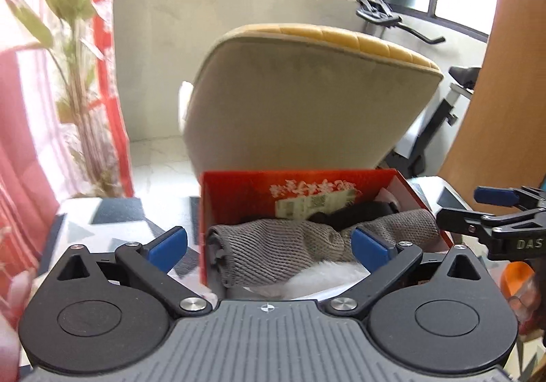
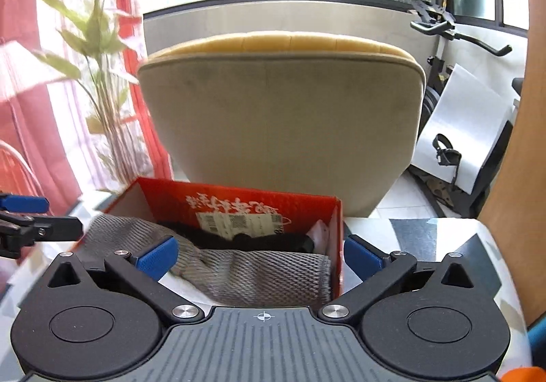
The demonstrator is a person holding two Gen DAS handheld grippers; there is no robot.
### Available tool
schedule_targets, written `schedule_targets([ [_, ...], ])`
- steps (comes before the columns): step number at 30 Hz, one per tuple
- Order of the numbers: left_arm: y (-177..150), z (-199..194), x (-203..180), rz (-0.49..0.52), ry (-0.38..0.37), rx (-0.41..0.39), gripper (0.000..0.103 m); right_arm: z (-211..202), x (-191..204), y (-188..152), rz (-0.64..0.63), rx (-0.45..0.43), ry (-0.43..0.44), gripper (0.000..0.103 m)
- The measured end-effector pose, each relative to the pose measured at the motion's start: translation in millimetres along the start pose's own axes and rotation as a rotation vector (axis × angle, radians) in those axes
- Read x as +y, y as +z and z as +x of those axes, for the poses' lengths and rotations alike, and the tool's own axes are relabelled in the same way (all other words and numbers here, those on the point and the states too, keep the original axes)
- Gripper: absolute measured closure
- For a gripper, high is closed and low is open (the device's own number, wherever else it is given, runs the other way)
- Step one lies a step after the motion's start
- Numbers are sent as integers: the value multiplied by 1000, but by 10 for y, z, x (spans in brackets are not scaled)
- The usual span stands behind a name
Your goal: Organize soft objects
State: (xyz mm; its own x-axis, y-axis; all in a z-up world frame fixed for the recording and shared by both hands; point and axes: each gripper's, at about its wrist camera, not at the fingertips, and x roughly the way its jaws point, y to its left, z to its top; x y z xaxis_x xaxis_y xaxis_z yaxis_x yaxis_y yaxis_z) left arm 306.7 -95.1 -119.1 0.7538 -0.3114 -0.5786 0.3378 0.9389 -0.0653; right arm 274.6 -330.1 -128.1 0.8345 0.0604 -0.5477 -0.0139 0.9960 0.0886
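Both sets of tongs spread wide, holding nothing. Left tongs (image 1: 268, 245) low in the middle of the left view, right in front of the red box (image 1: 239, 191), with one blue pad out past the box's left wall and the other over the soft things inside. Right tongs (image 2: 261, 257) low in the middle of the right view, also at the box, one pad over the cloth and one past the box's right wall.

Soft things already in the box: a grey knit cloth (image 1: 276, 249) lying across the front, something black (image 1: 358, 211) behind it, and a white fluffy thing (image 1: 327, 276) at the very bottom of the frame. Box sitting on a desk (image 1: 112, 221) with a grey and white pattern, a tan chair (image 1: 307, 102) behind.

Looks nearly done. No loose soft things seen on the desk. Maybe only some tucking or tidying of the grey cloth left.
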Motion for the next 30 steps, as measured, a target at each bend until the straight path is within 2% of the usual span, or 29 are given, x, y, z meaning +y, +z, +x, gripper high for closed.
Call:
schedule_targets([
  [5,28,-269,-84,34,64,-48,0,-284,106,5,10,-57,-42,0],
  [9,51,-532,-165,53,140,-82,0,-544,206,10,26,-83,-36,0],
  [14,56,-932,-148,14,117,-128,0,-890,390,17,35,-103,-69,0],
  [16,41,-1109,-152,2,116,-146,0,-1062,468,9,40,-126,-56,0],
  [22,-83,-1660,-252,48,190,-200,0,-1581,730,-35,25,-173,-58,0],
  [30,-277,-2309,-217,2,212,-219,0,-2309,991,-213,18,-234,-60,0],
])
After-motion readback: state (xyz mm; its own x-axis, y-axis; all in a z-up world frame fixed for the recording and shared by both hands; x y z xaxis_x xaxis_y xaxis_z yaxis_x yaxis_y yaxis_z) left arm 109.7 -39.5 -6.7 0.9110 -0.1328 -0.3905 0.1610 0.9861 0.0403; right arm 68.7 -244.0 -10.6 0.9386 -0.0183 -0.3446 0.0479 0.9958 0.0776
